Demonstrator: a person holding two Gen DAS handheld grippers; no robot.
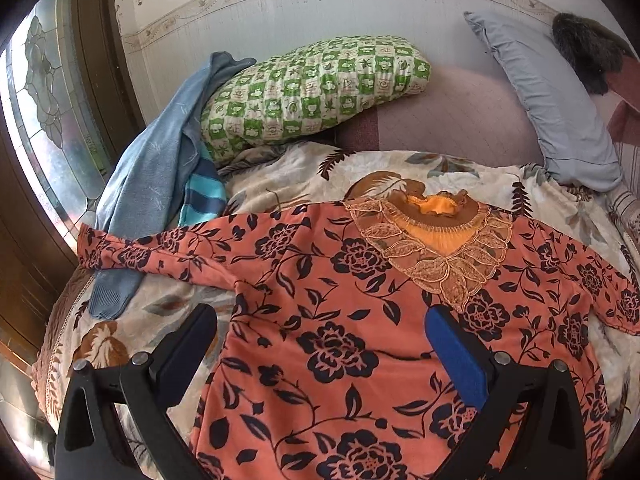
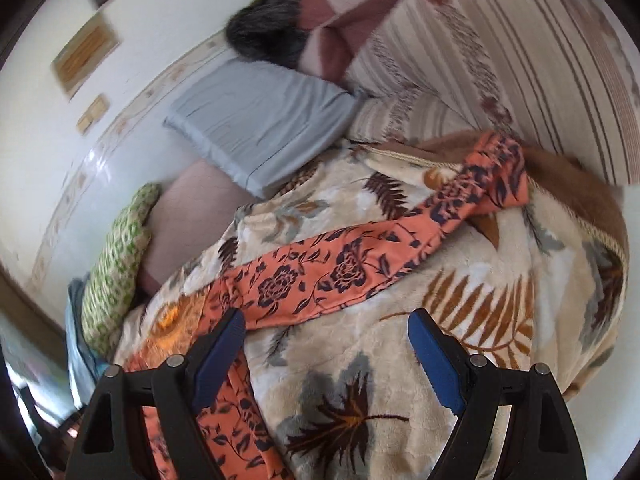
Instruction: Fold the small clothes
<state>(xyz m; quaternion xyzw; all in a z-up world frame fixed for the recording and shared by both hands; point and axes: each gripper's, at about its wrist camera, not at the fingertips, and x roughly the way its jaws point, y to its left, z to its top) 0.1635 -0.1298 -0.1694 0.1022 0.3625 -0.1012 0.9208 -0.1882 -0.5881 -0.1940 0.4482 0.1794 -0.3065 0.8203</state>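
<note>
The orange blouse is lying spread and unfolded, sleeve stretching toward one o'clock, both grippers' fingers gaping apart, gripping nothing.

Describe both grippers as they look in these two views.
Left gripper: black angular frames with round silver pins; one finger pad is blue, the other looks dark. Right gripper: same black frames and pins, both pads blue with ridged edges. No cables, markings or sleeves show.

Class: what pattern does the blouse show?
Dark navy roses and leaves on orange-coral blouse; clearest in left wrist view.
</note>
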